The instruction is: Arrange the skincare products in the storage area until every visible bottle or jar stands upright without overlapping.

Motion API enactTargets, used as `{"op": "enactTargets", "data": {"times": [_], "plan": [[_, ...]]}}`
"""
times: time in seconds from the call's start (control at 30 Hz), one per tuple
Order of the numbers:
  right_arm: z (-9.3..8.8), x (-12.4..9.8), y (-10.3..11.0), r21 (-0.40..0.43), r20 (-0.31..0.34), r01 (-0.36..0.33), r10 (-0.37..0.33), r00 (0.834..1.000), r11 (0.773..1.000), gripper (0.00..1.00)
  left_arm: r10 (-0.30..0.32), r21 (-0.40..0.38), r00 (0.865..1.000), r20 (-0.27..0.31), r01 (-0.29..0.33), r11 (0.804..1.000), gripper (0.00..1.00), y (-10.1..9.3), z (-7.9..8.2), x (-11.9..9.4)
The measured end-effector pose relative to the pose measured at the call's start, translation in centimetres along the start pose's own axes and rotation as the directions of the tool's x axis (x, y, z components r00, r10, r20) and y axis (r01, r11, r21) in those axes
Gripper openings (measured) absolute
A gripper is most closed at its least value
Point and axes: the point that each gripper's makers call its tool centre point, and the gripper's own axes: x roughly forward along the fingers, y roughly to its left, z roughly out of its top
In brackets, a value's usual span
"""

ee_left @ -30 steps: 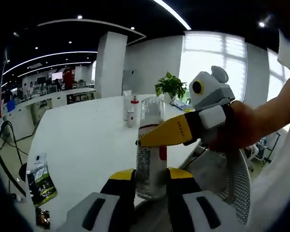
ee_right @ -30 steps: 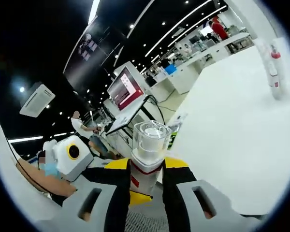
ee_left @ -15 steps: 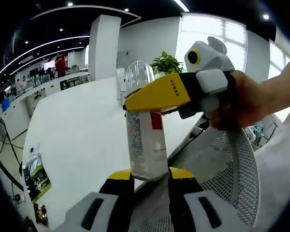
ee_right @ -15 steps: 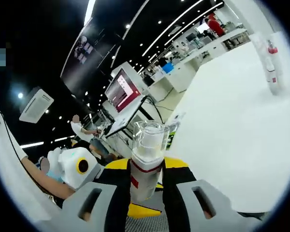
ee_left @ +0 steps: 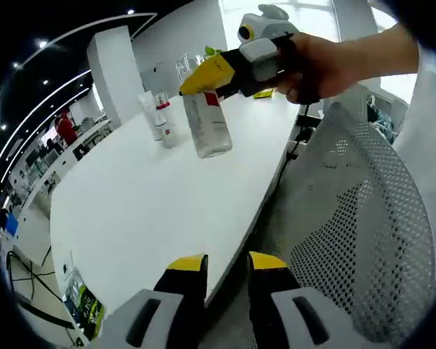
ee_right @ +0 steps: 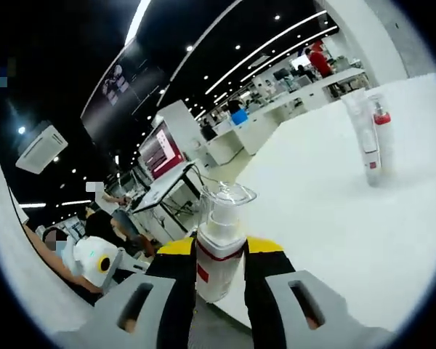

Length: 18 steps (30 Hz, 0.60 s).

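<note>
Bottle [ee_left: 206, 127]: clear cap, red band, gripped by the right gripper [ee_left: 203, 75] above the white table [ee_left: 152, 211], tilted.
Right gripper: jaws clamped on the bottle's body, cap poking out ahead in its own view.
Left gripper [ee_left: 219, 265]: jaws apart, nothing between them, at the table edge.
Other bottles [ee_left: 161, 120]: two, upright, just beside each other, farther along the table.
Chair [ee_left: 356, 218]: mesh, beside the table.

Glossy clear-capped plastic bottle [ee_right: 219, 240], smooth matt white table [ee_left: 152, 203], mesh chair [ee_left: 363, 240].
</note>
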Motion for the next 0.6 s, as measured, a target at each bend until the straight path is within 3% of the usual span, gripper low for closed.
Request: {"op": "enactTargets", "data": {"times": [0.07, 0.1, 0.17, 0.2, 0.27, 0.43, 0.5, 0.53, 0.6], "plan": [[1.3, -0.1, -1.9, -0.039, 0.038, 0.014, -0.013, 0.999, 0.999, 0.22, 0.002, -0.011, 0.999, -0.036, -0.002, 1.000, 0.22, 0.0, -0.9, 0.6], [1.5, 0.0, -2.6, -0.056, 0.035, 0.025, -0.023, 0.999, 0.998, 0.22, 0.034, 0.009, 0.996, -0.083, -0.034, 0.999, 0.22, 0.6, -2.2, 0.6], [1.8, 0.2, -4.2, -0.074, 0.019, 0.045, -0.043, 0.999, 0.996, 0.22, 0.045, -0.011, 0.993, -0.107, -0.047, 0.999, 0.22, 1.0, -2.8, 0.7], [1.9, 0.2, -5.0, -0.096, 0.009, 0.061, -0.061, 0.998, 0.994, 0.22, 0.086, 0.005, 0.987, -0.139, -0.086, 0.996, 0.21, 1.8, -3.3, 0.6], [2.3, 0.3, -6.4, -0.161, -0.013, 0.081, -0.085, 0.996, 0.984, 0.22, 0.109, 0.065, 0.984, -0.143, -0.101, 0.993, 0.19, 2.1, -3.3, 0.8], [4.1, 0.4, -8.3, -0.221, -0.028, 0.094, -0.102, 0.994, 0.971, 0.22, 0.125, 0.064, 0.986, -0.113, -0.119, 0.991, 0.16, 2.7, -2.4, 0.9], [4.6, 0.3, -8.6, -0.232, -0.023, 0.098, -0.106, 0.994, 0.968, 0.22, 0.135, 0.021, 0.984, -0.115, -0.133, 0.991, 0.16, 3.1, -2.6, 1.3], [5.0, 0.3, -9.1, -0.254, -0.018, 0.105, -0.113, 0.993, 0.962, 0.22, 0.107, 0.035, 0.980, -0.167, -0.102, 0.994, 0.16, 2.4, -3.4, 1.3], [5.2, 0.3, -10.0, -0.274, -0.027, 0.117, -0.129, 0.991, 0.955, 0.22, 0.112, 0.040, 0.981, -0.157, -0.107, 0.993, 0.14, 2.6, -3.2, 1.3]]}}
